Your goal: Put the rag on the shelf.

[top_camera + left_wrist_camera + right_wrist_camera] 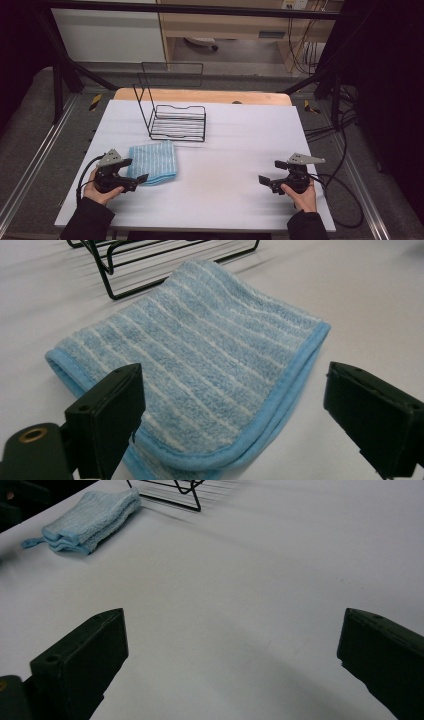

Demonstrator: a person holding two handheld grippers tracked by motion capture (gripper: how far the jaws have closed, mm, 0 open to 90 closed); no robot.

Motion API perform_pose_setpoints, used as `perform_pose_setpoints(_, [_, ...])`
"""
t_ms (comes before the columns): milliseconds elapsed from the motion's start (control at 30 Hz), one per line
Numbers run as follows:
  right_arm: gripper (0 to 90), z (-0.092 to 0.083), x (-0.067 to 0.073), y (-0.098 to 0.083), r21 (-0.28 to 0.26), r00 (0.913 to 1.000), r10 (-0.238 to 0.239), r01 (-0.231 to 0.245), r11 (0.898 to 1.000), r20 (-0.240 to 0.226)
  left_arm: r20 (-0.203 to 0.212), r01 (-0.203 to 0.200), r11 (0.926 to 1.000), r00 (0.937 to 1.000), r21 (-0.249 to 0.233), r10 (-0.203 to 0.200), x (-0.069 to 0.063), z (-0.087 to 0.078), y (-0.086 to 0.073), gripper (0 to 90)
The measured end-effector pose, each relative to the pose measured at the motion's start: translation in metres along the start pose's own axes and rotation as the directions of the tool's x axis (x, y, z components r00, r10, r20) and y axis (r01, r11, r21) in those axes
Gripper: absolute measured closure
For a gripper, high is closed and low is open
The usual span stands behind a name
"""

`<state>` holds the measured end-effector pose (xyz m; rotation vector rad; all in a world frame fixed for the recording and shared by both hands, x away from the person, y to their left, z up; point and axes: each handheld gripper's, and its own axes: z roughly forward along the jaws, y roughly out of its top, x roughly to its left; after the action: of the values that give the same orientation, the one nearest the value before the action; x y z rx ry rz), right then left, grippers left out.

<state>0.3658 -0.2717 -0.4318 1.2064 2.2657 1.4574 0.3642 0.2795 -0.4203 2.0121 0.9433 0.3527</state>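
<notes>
We hold left hand-held gripper (134,176) jaws apart, empty, at near-left corner of folded blue towel (153,162). Towel flat on table (225,165), at our 1 o'clock, long axis toward wire rack (177,122) at 12. Right hand-held gripper (272,171) apart, empty, well away at 3; left nearer.

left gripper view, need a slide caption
Open left gripper poised over a folded blue towel, wire rack behind.

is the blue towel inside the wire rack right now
No, the blue towel lies folded flat on the white table, in front of the wire rack and outside it.
</notes>
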Motion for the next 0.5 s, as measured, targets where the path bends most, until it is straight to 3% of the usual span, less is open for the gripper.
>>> perform_pose_setpoints(500, [0.7,0.0032,0.0019,0.0000,0.015,0.9997,-0.022,0.021,1.000,0.010,0.002,-0.008,0.9999,1.0000,0.011,0.008,-0.0103,0.0021,0.0068,12.1])
